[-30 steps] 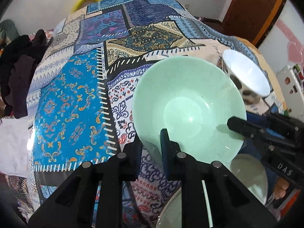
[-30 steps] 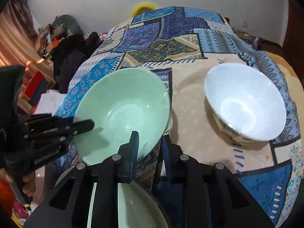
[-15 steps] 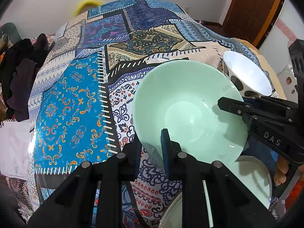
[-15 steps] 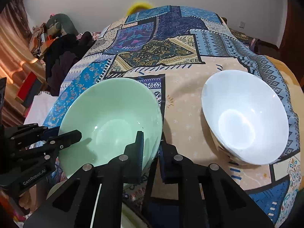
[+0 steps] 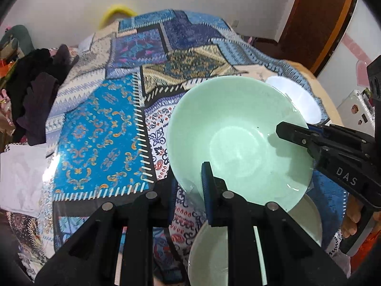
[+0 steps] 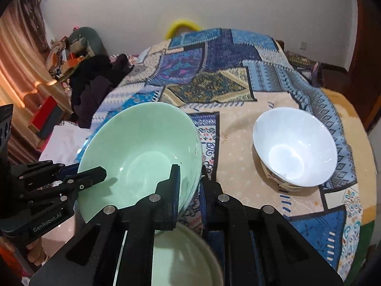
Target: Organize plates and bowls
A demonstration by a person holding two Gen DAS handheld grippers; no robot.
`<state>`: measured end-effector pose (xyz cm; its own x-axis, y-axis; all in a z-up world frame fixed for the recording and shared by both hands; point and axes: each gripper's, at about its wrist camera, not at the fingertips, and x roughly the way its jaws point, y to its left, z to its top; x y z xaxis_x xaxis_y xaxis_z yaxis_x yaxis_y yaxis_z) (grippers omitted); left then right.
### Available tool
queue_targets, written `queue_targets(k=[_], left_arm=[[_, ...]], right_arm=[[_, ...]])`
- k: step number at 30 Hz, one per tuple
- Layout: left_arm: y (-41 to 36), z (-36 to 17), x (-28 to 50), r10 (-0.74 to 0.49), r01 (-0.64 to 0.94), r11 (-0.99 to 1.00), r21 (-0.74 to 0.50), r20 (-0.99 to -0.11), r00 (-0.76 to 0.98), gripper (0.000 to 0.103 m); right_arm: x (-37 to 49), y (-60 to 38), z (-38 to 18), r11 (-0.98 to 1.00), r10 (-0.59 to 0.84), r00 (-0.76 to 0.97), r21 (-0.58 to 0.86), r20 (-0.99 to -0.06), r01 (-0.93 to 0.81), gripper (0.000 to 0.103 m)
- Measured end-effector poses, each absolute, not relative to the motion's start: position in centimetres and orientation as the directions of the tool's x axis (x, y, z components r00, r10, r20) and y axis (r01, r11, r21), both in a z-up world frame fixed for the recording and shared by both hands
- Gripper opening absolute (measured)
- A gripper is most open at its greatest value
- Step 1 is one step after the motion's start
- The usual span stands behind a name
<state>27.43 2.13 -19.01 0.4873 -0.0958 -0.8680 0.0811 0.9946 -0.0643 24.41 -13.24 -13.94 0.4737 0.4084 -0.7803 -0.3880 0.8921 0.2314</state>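
Two green bowls (image 6: 140, 157), one white bowl (image 6: 295, 152)

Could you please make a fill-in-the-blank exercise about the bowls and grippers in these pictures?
1. Both grippers clamp the rim of the round ____ bowl.
2. The white bowl stands on the patchwork tablecloth, touched by ____ gripper.
3. The left gripper and right gripper are both ____.

Missing words: green; neither; shut

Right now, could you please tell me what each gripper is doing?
Left gripper: shut on the rim of the green bowl.
Right gripper: shut on the same green bowl, at another part of its rim.
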Motion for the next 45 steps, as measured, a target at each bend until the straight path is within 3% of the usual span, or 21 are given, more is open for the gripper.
queue_targets(k=[22, 45], left_arm=[[4.5, -11.8, 17.1, -0.056, 0.000, 0.998, -0.070, -0.793, 0.607, 0.019], [13.4, -13.3, 8.7, 0.025, -0.215, 0.968, -0.128, -0.803, 0.595, 0.019]], right_arm=[[17.8, -10.2, -10.1, 0.842, 0.484, 0.489, 0.235, -0.726, -0.485, 0.014], [13.2, -2.0, -13.0, 0.735, 0.583, 0.340, 0.301, -0.738, -0.607, 0.015]])
